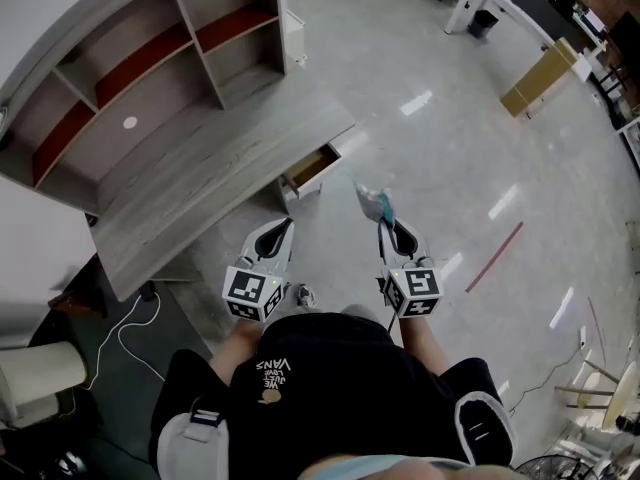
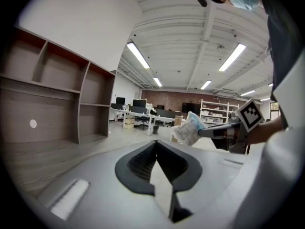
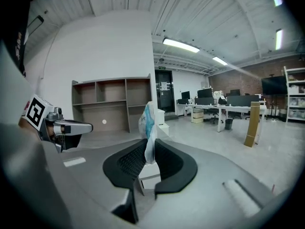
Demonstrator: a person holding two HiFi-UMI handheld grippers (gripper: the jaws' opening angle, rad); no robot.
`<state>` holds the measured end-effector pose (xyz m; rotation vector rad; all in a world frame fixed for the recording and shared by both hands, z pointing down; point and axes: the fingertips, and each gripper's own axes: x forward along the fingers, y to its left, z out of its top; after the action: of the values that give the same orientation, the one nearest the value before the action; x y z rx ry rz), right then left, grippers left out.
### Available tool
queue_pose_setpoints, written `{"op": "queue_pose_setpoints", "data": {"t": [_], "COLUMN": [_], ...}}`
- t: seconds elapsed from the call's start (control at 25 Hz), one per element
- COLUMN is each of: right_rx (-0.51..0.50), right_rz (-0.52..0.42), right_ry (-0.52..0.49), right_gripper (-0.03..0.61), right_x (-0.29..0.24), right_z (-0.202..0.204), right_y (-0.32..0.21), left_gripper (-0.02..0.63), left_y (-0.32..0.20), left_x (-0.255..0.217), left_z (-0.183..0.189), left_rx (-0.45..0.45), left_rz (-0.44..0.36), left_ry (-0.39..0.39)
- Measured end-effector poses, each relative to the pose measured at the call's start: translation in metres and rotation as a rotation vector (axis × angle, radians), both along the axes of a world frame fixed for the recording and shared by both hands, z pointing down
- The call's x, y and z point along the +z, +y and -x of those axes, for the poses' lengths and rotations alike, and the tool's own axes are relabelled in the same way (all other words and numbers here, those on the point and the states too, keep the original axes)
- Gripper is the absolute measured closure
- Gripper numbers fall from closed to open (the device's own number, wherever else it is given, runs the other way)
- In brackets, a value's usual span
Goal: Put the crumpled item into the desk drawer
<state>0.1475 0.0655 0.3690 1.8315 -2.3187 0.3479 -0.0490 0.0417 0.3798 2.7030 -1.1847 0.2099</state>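
The crumpled item (image 1: 373, 204), a white and light-blue wad, sticks out of my right gripper (image 1: 382, 225), which is shut on it in the air over the floor. In the right gripper view the wad (image 3: 147, 123) stands up between the black pads. The desk drawer (image 1: 310, 168) hangs open at the desk's right end, ahead and left of the wad. My left gripper (image 1: 287, 225) is shut with nothing in it, level with the right one and just short of the desk (image 1: 200, 183). The left gripper view shows its jaws (image 2: 156, 143) meeting and the wad (image 2: 189, 129) off to the right.
A shelf unit (image 1: 130, 68) with red-backed compartments stands on the desk. A cable (image 1: 130, 333) lies on the floor at the left. A cardboard sheet (image 1: 542, 78) leans far right, red tape (image 1: 494, 257) marks the floor, and office desks (image 3: 224, 113) stand far off.
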Motion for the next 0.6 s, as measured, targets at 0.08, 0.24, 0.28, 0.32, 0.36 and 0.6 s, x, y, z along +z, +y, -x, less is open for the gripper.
{"op": "queue_pose_setpoints", "data": {"t": [0.08,0.24,0.28,0.32,0.36,0.6], "right_rx": [0.008,0.001,-0.004,-0.009,-0.017,-0.117], "right_rz": [0.006,0.004,0.003,0.004,0.006,0.036], "right_ry": [-0.005,0.007,0.013,0.019,0.027,0.077], "right_gripper": [0.531,0.531,0.531,0.531,0.531,0.531], "right_x": [0.003,0.005,0.006,0.007,0.009,0.021], "right_z": [0.007,0.012,0.011,0.010,0.010,0.010], "right_y": [-0.012,-0.035,-0.041,-0.048,-0.055,-0.097], "left_gripper": [0.561,0.561,0.561,0.561,0.561,0.561], "left_y": [-0.012,-0.034,-0.038,-0.043,-0.049,-0.081], "left_x": [0.005,0.016,0.018,0.021,0.024,0.037], "left_z": [0.004,0.007,0.006,0.004,0.004,0.000], "left_rx": [0.018,0.021,0.021,0.018,0.012,-0.075], "left_rz": [0.008,0.031,0.036,0.042,0.048,0.081], "left_ry": [-0.009,-0.013,-0.014,-0.015,-0.016,-0.004]}}
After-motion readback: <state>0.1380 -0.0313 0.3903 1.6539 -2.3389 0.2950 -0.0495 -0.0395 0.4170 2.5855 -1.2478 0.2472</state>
